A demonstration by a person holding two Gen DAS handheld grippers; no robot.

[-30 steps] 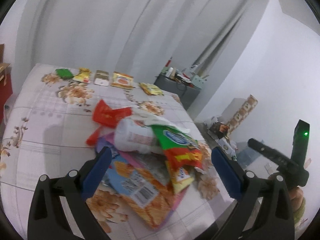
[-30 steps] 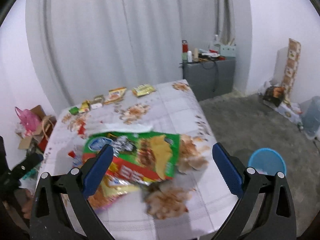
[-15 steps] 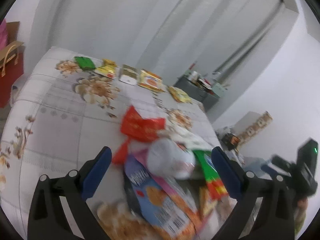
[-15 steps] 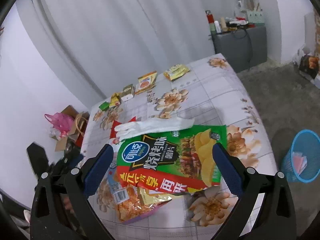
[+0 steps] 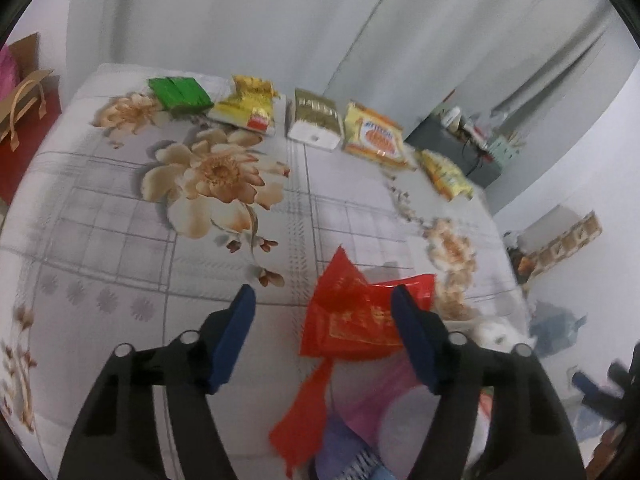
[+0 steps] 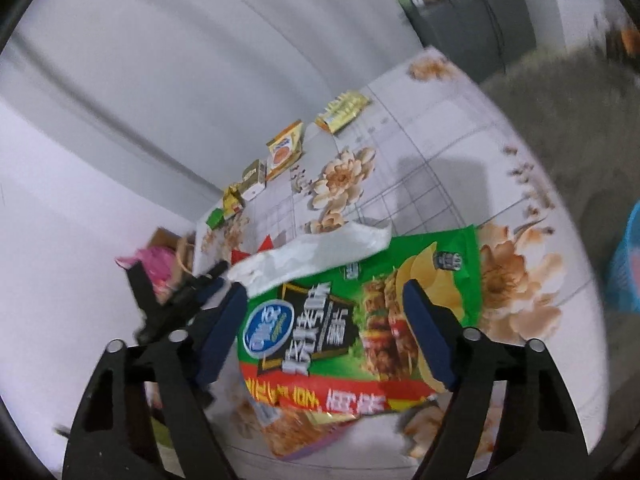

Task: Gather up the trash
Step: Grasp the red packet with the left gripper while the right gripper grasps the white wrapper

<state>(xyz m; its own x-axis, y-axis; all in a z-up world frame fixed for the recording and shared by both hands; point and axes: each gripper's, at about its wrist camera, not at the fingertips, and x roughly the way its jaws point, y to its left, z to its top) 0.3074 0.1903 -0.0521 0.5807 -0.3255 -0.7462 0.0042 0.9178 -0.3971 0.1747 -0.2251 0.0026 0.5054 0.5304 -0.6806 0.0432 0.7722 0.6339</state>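
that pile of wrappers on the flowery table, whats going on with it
A person is clearing trash with two handheld grippers. The left gripper is over a red wrapper and the right gripper over a green chip bag. Both sets of jaws have just been closing, but neither grips yet.

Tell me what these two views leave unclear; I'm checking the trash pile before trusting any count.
- Pile under the red wrapper, left wrist view: blurred, cut by the bottom edge.
- Orange packet, right wrist view: mostly covered by the green chip bag.
- Blue bin, right wrist view: cut by the right edge; contents unreadable.
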